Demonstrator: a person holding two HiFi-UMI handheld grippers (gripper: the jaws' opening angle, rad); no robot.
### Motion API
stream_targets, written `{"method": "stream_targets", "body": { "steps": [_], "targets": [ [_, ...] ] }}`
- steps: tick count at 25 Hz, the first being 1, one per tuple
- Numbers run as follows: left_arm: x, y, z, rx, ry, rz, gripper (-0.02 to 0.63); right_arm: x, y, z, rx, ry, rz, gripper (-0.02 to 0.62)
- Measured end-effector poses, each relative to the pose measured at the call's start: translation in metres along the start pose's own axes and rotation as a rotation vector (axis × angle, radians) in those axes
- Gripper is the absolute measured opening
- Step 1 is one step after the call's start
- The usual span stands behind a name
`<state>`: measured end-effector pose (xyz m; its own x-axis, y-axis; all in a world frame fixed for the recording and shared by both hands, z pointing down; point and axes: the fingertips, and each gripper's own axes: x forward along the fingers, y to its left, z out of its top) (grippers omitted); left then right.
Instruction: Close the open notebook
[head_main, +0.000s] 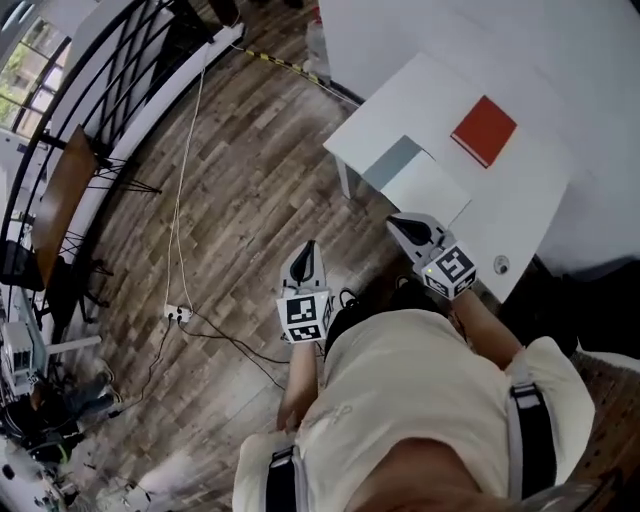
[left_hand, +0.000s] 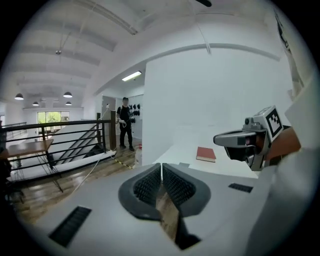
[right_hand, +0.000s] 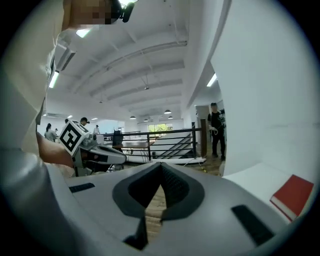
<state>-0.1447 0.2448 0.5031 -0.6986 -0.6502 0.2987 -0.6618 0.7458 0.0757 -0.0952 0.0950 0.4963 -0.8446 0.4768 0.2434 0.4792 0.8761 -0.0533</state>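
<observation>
Closed red notebook (head_main: 484, 130) on white counter (head_main: 530, 215); L gripper (head_main: 309, 246) & R gripper (head_main: 398, 223), jaws together, empty, apart from it.

Honestly, we can't make out a single word, number or brand anywhere here. The closest we get to a sign is the marker cube (head_main: 304, 316) at the back end of the left gripper (head_main: 309, 246) and the twin cube (head_main: 450, 270) behind the right gripper (head_main: 397, 221). Both carry blocky black-and-white squares, no letters.
</observation>
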Motion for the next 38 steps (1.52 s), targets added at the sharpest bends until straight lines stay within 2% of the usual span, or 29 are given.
{"method": "stream_targets", "body": {
  "steps": [5, 8, 10, 14, 17, 22, 27, 30, 38],
  "targets": [
    [0.035, -0.001, 0.010, 0.010, -0.003, -0.148, 0.023, -0.022, -0.018, -0.003, 0.031, 0.008, -0.206, 0.008],
    [0.052, -0.014, 0.012, -0.012, 0.010, -0.246, 0.023, -0.044, -0.027, -0.027, 0.055, 0.043, -0.324, 0.008],
    [0.068, -0.025, 0.011, -0.008, 0.027, -0.299, 0.023, -0.053, -0.034, -0.038, 0.081, 0.046, -0.373, 0.008],
    [0.095, -0.058, 0.018, 0.010, 0.045, -0.342, 0.023, -0.068, -0.061, -0.042, 0.099, 0.033, -0.411, 0.008],
    [0.111, -0.065, 0.033, 0.028, 0.074, -0.394, 0.023, -0.057, -0.074, -0.041, 0.139, 0.024, -0.440, 0.008],
    [0.150, -0.081, 0.046, 0.106, 0.120, -0.460, 0.023, -0.043, -0.110, -0.042, 0.162, -0.011, -0.467, 0.008],
    [0.193, -0.113, 0.061, 0.174, 0.132, -0.546, 0.023, -0.054, -0.154, -0.039, 0.188, -0.070, -0.555, 0.008],
    [0.209, -0.134, 0.070, 0.191, 0.124, -0.587, 0.023, -0.067, -0.168, -0.044, 0.271, -0.086, -0.585, 0.008],
    [0.236, -0.166, 0.067, 0.214, 0.165, -0.687, 0.023, -0.074, -0.178, -0.052, 0.277, -0.038, -0.638, 0.008]
  ]
}}
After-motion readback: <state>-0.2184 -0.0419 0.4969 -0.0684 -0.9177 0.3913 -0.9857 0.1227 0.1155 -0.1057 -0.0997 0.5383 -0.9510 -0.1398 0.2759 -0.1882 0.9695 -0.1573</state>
